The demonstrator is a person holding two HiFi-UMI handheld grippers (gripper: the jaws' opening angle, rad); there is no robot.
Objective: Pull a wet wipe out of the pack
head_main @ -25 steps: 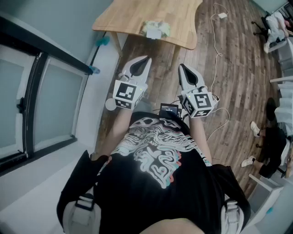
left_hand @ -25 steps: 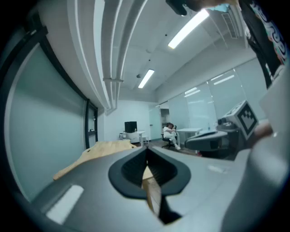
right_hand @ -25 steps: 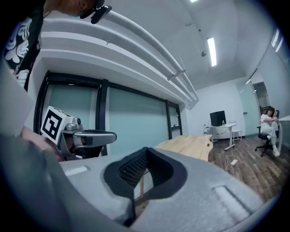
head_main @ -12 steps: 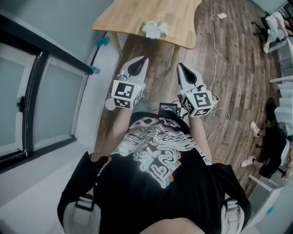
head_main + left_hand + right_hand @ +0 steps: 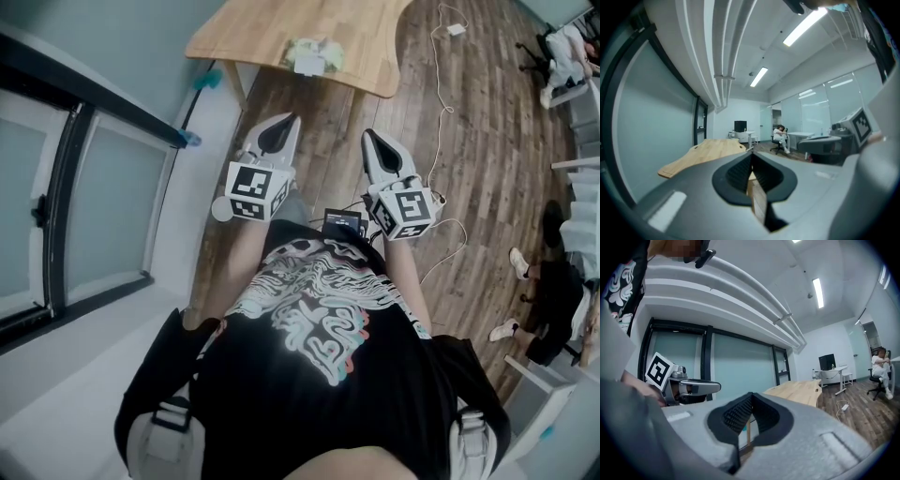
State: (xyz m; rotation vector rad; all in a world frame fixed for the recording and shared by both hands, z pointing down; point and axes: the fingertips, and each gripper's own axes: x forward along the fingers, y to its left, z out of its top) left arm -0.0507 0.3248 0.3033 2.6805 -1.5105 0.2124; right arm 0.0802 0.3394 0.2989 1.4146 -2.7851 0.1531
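The wet wipe pack, pale green with a white flap, lies on the near edge of a light wooden table at the top of the head view. Both grippers are held side by side in front of the person's chest, well short of the table. My left gripper points toward the table with its jaws shut and nothing between them. My right gripper is likewise shut and empty. The left gripper view shows the closed tips with the table beyond. In the right gripper view the tips meet before the table.
A glass window wall runs along the left. White cables and a plug block lie on the wood floor right of the table. A person sits at the right edge; another sits on an office chair far off.
The left gripper has rolled slightly and drifted a little left. Both grippers stay shut and near the same spot.
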